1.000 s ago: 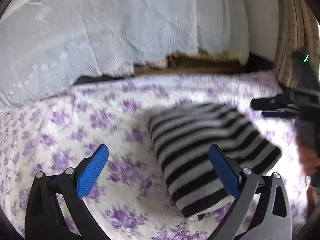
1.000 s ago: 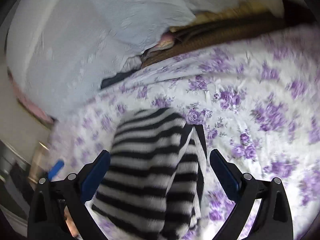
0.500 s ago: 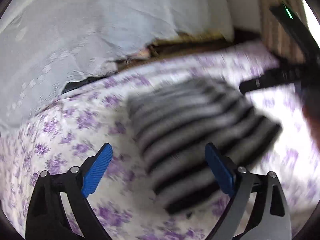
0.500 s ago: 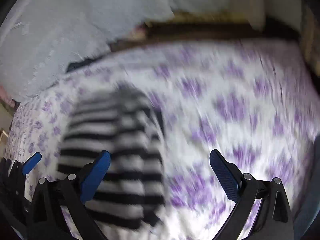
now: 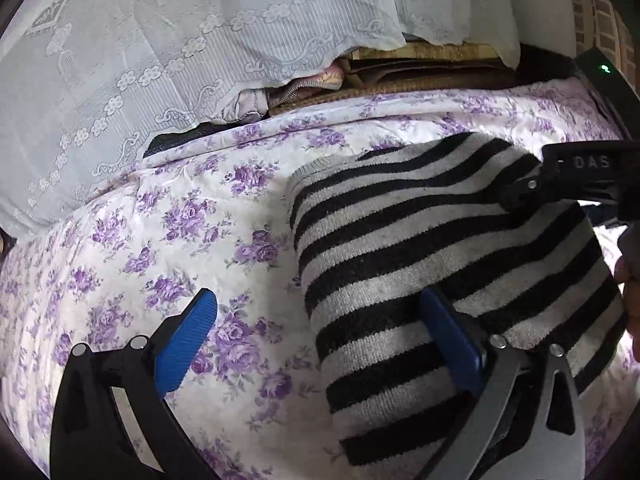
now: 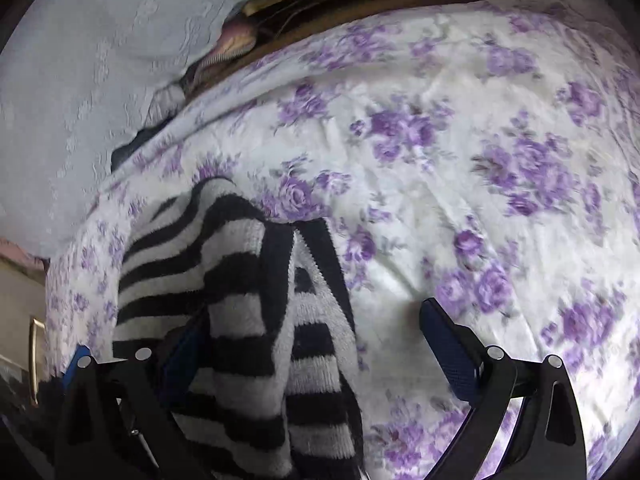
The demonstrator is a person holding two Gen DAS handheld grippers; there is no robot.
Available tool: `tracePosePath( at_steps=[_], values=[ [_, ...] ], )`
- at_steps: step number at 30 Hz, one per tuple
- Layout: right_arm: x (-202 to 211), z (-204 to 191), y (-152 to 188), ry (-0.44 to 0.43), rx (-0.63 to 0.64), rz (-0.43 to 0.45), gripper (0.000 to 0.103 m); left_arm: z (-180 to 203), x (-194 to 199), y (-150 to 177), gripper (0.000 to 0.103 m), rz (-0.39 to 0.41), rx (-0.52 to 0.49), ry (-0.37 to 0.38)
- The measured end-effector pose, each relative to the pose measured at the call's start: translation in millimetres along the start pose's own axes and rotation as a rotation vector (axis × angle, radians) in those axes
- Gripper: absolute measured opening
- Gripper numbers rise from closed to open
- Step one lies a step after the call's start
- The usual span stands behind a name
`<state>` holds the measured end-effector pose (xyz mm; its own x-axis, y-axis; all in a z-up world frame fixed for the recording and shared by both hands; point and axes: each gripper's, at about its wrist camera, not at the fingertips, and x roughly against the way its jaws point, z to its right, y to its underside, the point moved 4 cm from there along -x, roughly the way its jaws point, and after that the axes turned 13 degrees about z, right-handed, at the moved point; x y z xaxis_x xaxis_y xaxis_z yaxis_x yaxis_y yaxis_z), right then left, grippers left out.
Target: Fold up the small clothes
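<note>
The black-and-white striped knit garment (image 5: 432, 264) lies folded on the purple-flowered bedsheet (image 5: 192, 240) — nearer both tools than a second ago. Left gripper (image 5: 316, 340) gapes empty, its right finger on the knit; right gripper (image 6: 316, 344) spreads wide, pressing — probably flattening the fold.

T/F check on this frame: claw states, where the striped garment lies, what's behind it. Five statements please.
1. The left claw is open. True.
2. The right claw is shut on the striped garment. False: its jaws stand wide apart, gripping nothing.
3. The striped garment lies folded on the floral sheet. True.
4. The garment is striped red and white. False: black and white.
5. A pale lace cloth hangs behind the floral sheet. True.
</note>
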<state>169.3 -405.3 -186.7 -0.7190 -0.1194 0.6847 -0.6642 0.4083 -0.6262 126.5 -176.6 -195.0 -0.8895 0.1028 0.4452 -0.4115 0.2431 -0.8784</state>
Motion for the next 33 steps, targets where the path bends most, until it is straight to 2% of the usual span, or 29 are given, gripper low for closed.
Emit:
tracePosePath(
  at_steps=[2,5,11,13,17,21,26,33],
  values=[
    [22,-9,3,0.033,0.025,0.063,0.1,-3,6,0,0.098,0.017,0.018,0.009],
    [50,-25,17,0.036,0.104,0.143,0.1,-6,16,-1,0.098,0.043,0.026,0.026],
    [89,-37,49,0.107,0.243,0.242,0.1,-7,38,-1,0.098,0.094,0.024,0.046],
    [93,-34,60,0.116,0.251,0.247,0.1,-9,45,-3,0.098,0.11,0.033,0.059],
    [78,-20,78,0.109,0.231,0.195,0.1,-7,52,-2,0.098,0.117,0.038,0.086],
    [62,2,87,0.016,0.073,0.162,0.1,3,37,10,0.099,0.065,0.0,0.081],
    [61,0,90,0.016,0.087,0.194,0.1,3,36,11,0.099,0.067,0.002,0.082],
    [60,1,90,0.002,0.074,0.197,0.1,3,37,11,0.099,0.069,0.002,0.078]
  ],
)
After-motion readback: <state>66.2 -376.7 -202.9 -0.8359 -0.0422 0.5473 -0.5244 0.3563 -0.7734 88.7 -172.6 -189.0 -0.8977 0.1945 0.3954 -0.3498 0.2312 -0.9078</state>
